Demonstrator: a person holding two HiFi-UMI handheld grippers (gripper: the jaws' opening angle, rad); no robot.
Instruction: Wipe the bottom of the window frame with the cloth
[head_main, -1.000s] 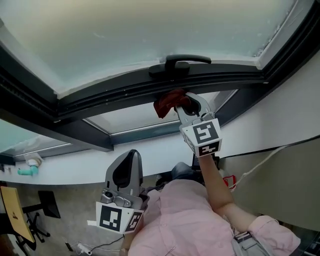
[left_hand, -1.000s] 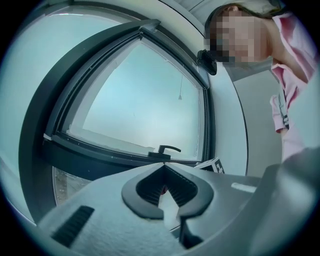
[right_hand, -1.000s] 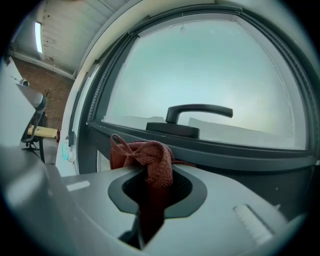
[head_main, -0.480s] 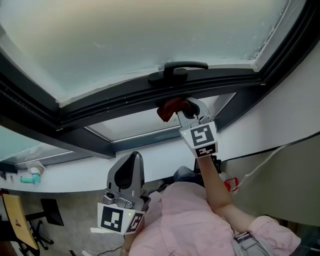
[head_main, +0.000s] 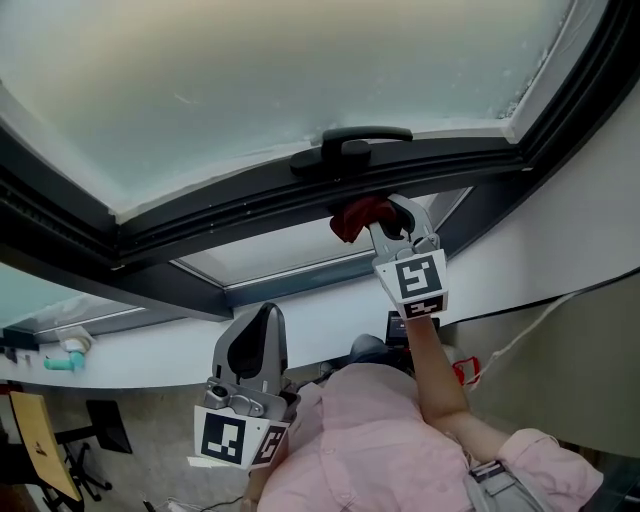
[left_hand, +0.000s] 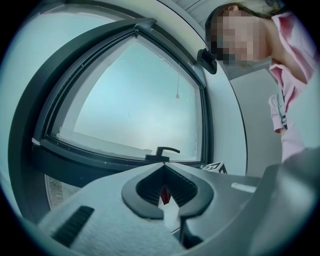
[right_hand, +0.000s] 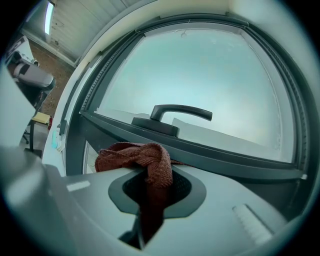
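Clamping a rust-red cloth (right_hand: 145, 159) at its middle, the right gripper (right_hand: 156, 195) has both jaws pressed onto the fabric, and the loose end bunches over the tips toward 10 o'clock. In the head view this gripper (head_main: 388, 218) is raised at arm's length. The cloth (head_main: 355, 214) lies against the underside of the dark bottom edge of the window frame (head_main: 230, 205), though shadow there leaves the actual contact uncertain. The handle (head_main: 352, 142) sits on that edge at 12 o'clock from the cloth, close above it.

Toward 9 o'clock the edge runs on bare for a long stretch. Toward 3 o'clock only a short stretch is left before the frame's corner turns upward. Below the edge, a lower pane (head_main: 290, 245) lies at 8 o'clock from the cloth.

The left gripper (head_main: 262, 312) hangs low at 7 o'clock, well apart from the right one, over a white ledge (head_main: 150, 340). Its own view shows the gripper (left_hand: 164, 167) with tips together and nothing between them, pointing up at the glass (left_hand: 135, 105).
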